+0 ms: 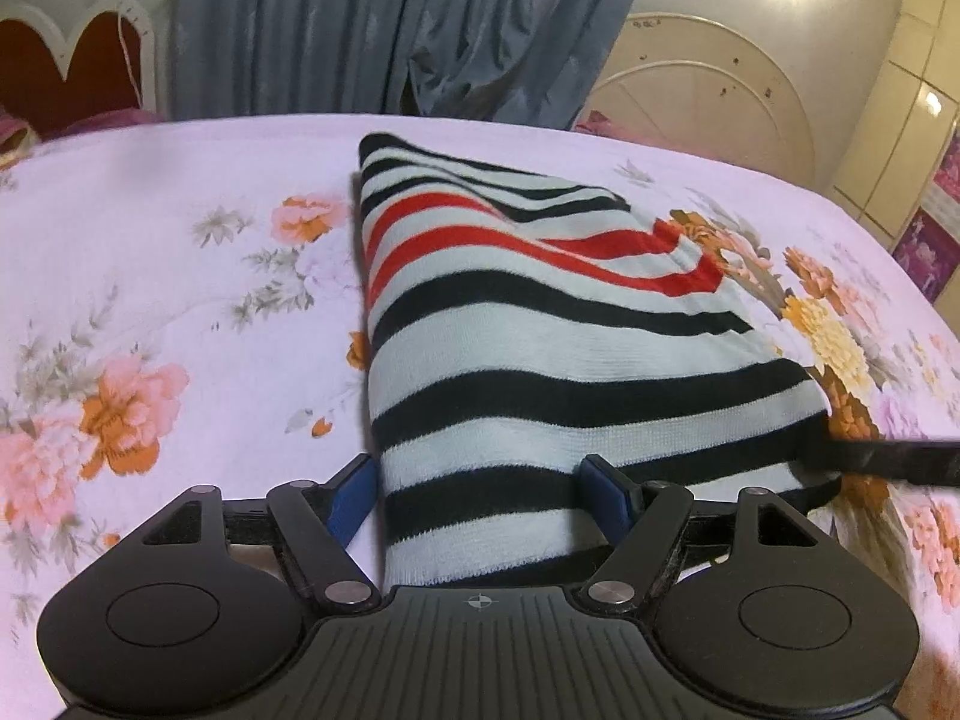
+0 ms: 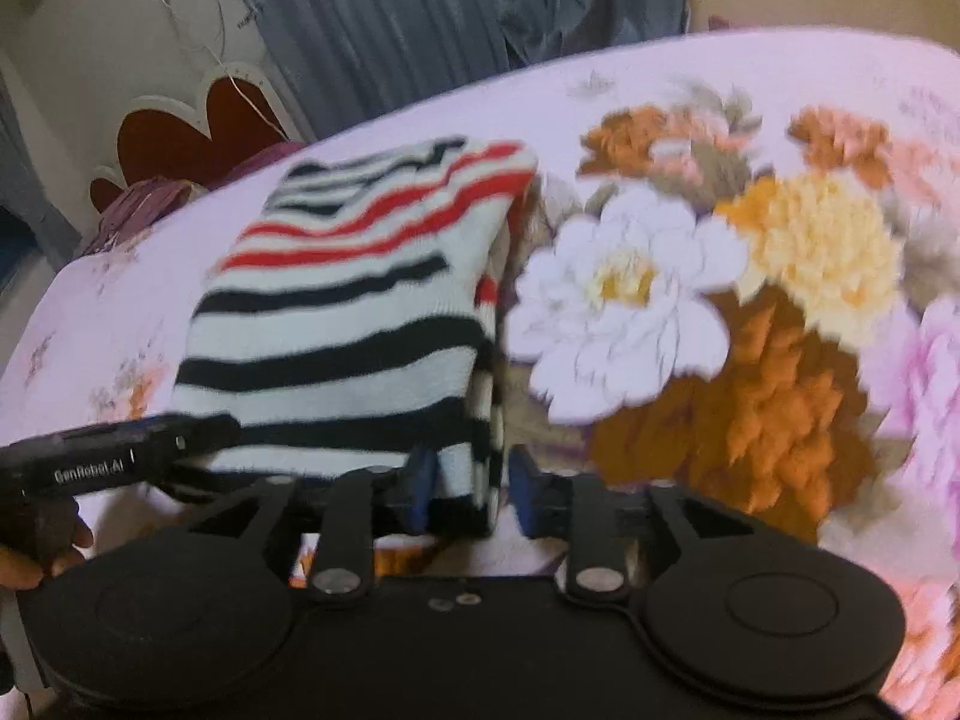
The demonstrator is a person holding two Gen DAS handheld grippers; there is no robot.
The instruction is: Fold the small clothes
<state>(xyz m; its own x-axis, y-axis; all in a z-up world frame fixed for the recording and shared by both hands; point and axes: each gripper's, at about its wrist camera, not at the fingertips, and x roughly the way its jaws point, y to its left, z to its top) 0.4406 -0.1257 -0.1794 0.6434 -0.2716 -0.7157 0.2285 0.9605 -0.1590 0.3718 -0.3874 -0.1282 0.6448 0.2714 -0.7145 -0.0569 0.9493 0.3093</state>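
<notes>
The black-, white- and red-striped knit garment (image 1: 540,324) lies folded into a thick oblong on the pink flower-printed bed sheet (image 1: 180,252), its long axis running straight ahead from both sets of jaws, near end toward the person and far end toward the blue curtain (image 1: 372,24). The left gripper (image 1: 486,498) stands with its jaws spread wide, one blue pad just outside the garment's left edge and the other resting on the knit, squeezing nothing. The right gripper (image 2: 471,495) straddles the near right corner, where the stacked layers show edge-on; its jaws stand apart with cloth between them and a gap beside the right pad, so I judge them released. Both sit at the near end, the right closer to the layered side edge.
</notes>
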